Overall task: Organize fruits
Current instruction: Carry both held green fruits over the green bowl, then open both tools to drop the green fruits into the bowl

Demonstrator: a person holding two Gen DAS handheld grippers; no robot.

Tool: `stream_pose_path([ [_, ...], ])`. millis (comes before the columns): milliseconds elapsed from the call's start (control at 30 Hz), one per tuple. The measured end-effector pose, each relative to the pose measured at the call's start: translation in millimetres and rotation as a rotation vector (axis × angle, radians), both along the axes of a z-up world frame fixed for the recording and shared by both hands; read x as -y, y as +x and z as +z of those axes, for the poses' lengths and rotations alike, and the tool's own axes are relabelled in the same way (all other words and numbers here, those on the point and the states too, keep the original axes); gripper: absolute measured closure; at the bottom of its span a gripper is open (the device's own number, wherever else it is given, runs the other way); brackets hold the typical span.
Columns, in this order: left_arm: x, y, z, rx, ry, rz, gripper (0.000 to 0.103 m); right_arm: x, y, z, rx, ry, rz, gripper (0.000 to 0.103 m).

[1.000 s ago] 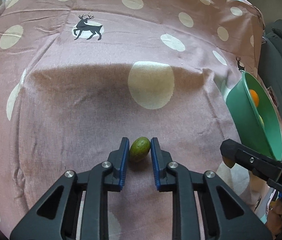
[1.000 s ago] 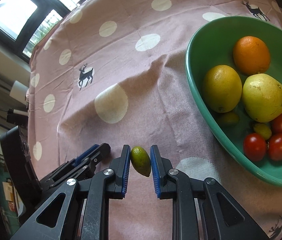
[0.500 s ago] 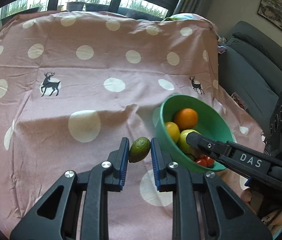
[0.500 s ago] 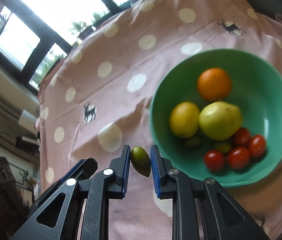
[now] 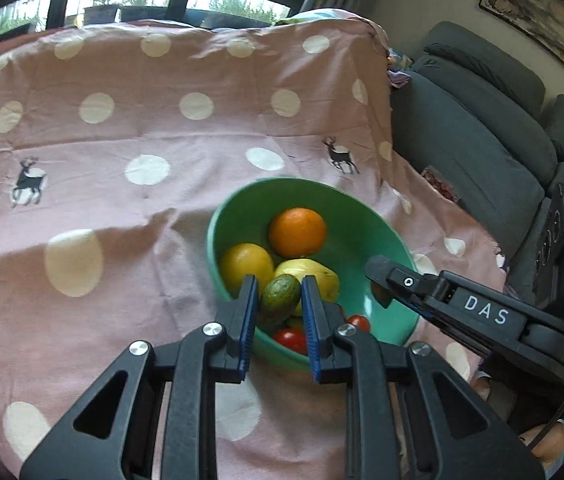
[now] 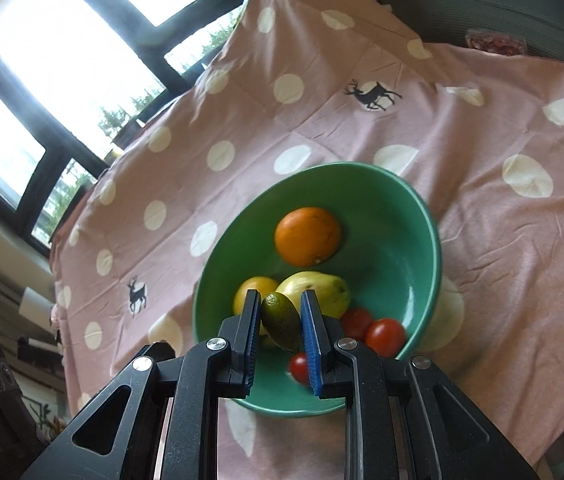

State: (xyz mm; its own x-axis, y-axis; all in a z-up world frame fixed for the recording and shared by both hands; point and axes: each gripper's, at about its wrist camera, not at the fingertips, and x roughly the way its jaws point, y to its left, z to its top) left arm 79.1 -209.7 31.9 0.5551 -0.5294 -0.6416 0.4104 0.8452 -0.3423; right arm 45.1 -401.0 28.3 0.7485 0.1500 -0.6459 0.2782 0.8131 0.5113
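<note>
My left gripper (image 5: 280,300) is shut on a small green avocado (image 5: 280,299) and holds it above the near rim of the green bowl (image 5: 385,236). My right gripper (image 6: 280,322) is shut on a small green lime-like fruit (image 6: 280,321), also above the bowl (image 6: 409,240). The bowl holds an orange (image 5: 297,231), a yellow citrus (image 5: 245,265), a yellow-green pear (image 6: 323,290) and several cherry tomatoes (image 6: 385,331). The right gripper (image 5: 385,280) also shows in the left wrist view, over the bowl's right side.
The bowl stands on a table under a pink cloth (image 5: 122,200) with white dots and deer prints. A grey sofa (image 5: 481,120) lies right of the table. Windows (image 6: 62,52) are behind it.
Both grippers have risen from the cloth with their fruits and moved over the bowl, which now sits directly below and in front of the fingertips.
</note>
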Motion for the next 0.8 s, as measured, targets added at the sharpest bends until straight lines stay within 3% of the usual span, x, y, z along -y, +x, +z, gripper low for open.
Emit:
stream_pose_path([
  [233, 19.8, 9.0, -12.3, -0.048, -0.019, -0.029, 0.081, 9.8, 3.8, -8.1, -0.027, -0.016, -0.018, 0.081],
  [467, 27.7, 9.1, -15.9, -0.042, 0.034, -0.012, 0.079, 14.7, 7.5, -11.3, -0.049, -0.049, -0.056, 0.081],
  [533, 26.8, 7.5, -14.0, -0.035, 0.044, 0.001, 0.064, 18.1, 6.7, -12.3, -0.048, -0.033, -0.057, 0.08],
  [600, 23.8, 5.4, -11.4, -0.026, 0.032, 0.007, 0.033, 19.0, 6.0, -11.5, -0.047, -0.034, -0.049, 0.079],
  [733, 16.7, -0.1, -4.7, 0.001, 0.048, 0.058, 0.016, 18.2, -0.5, -4.9, -0.014, -0.054, -0.059, 0.049],
  [800, 11.7, -2.5, -1.2, 0.002, 0.052, 0.078, 0.004, 17.6, -4.7, 0.2, 0.008, -0.066, -0.068, 0.046],
])
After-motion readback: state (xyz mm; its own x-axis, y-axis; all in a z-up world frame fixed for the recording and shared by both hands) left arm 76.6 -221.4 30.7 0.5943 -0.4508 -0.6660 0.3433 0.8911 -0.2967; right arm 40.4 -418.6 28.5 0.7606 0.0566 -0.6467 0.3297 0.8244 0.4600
